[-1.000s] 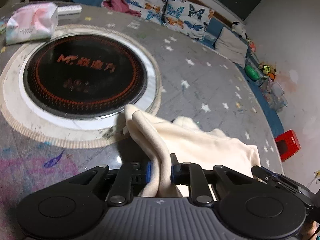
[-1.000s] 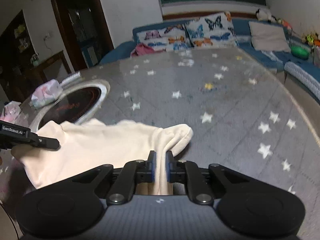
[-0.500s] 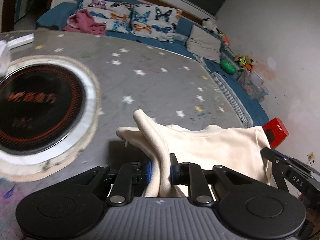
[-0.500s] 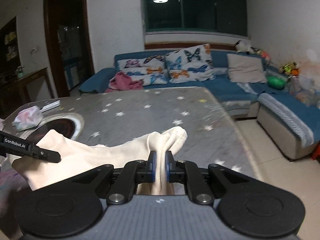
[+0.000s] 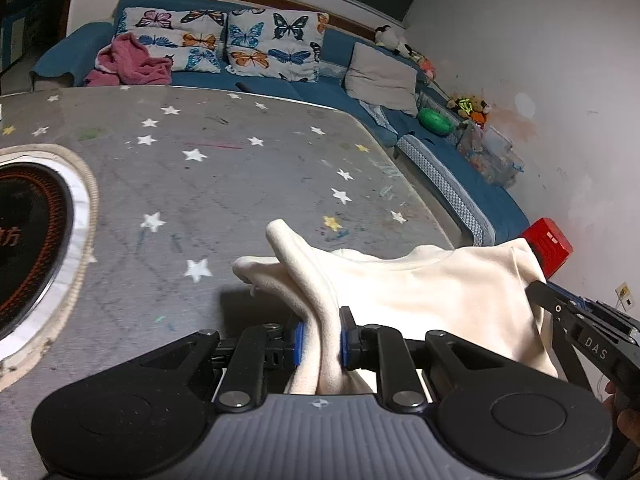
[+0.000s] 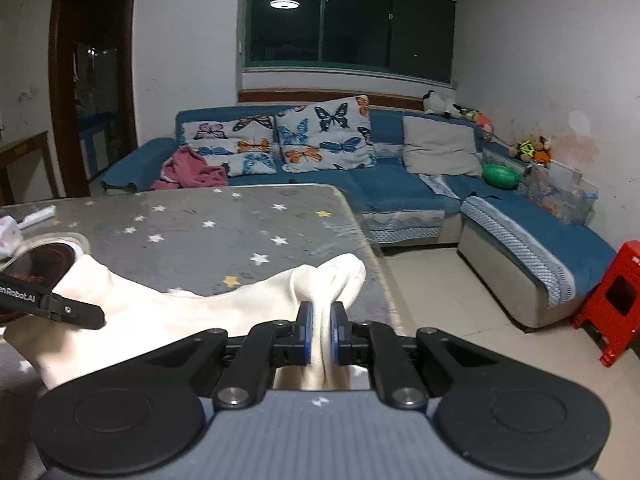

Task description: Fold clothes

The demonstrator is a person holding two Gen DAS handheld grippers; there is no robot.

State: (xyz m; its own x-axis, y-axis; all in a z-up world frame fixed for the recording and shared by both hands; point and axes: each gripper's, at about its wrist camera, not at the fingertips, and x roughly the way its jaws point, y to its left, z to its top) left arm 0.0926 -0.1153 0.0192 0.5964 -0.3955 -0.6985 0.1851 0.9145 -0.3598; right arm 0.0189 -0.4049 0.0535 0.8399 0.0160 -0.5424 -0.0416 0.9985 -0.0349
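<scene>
A: Left claw (image 5: 320, 338) — state?
B: Clamped on a bunched fold of the cream garment (image 5: 432, 288); cloth fills the gap between the blue pads (image 5: 298, 344)

A: Right claw (image 6: 320, 334)?
B: Nearly closed, pinching another fold of the same garment (image 6: 168, 316). Its tip also shows at the right edge of the left view, at the garment's far corner

A: Where the garment lies?
B: Strung between the two claws, above the near end of the worktop (image 5: 208, 184), by the worktop's right edge. A loose end (image 6: 344, 276) pokes forward past the right claw. Whether the slack middle touches the worktop, cannot tell

A: Worktop details?
B: Grey cover with white and yellow stars; round black hob (image 5: 28, 240) with a pale ring at left

A: Surroundings?
B: Blue corner sofa (image 6: 400, 188) behind, butterfly cushions (image 6: 324, 136), pink cloth (image 6: 192, 168) heaped on the seat, red stool (image 6: 616, 300) on the tiled floor at right
</scene>
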